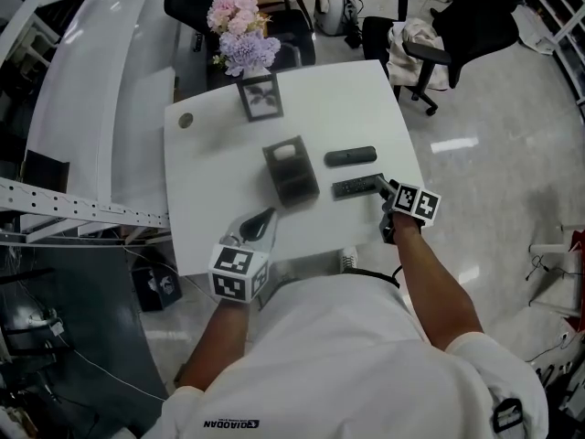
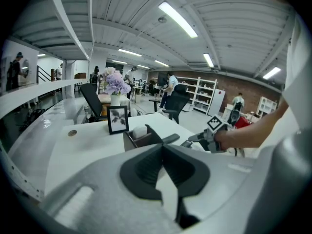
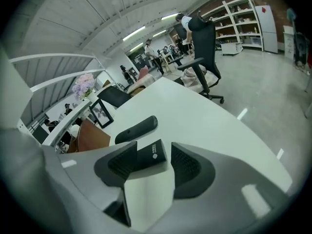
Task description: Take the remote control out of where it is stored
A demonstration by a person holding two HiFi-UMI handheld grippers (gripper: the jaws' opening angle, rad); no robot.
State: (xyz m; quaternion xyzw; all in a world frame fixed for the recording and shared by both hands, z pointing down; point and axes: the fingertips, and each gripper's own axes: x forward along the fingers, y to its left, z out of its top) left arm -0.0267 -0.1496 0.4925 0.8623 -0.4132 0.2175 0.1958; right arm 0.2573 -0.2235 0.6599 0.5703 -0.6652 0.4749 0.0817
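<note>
1. Only the right gripper view shows the right gripper [image 3: 154, 161] up close. Its jaws are spread wide, and the logo-printed end of the flat black rectangular remote control [image 3: 150, 155] sits between them. A gap shows beside one pad, so the remote is not pinched.
2. The left gripper view shows the left gripper [image 2: 162, 152] with its jaws closed on nothing. It also shows something white inside the brown open-topped holder [image 2: 141, 139].
3. Count, from the head view: two remotes, the flat one [image 1: 355, 187] and a rounded black remote [image 1: 350, 156]. There is one holder [image 1: 291, 170], one black-framed picture [image 1: 260, 96] and one bunch of pink and lilac flowers [image 1: 239, 33].
4. The flat remote lies flat on the white table [image 1: 228, 144], out of the holder and just to its right. Its long axis runs sideways across the table, and its right end points at the right gripper [image 1: 382, 187].
</note>
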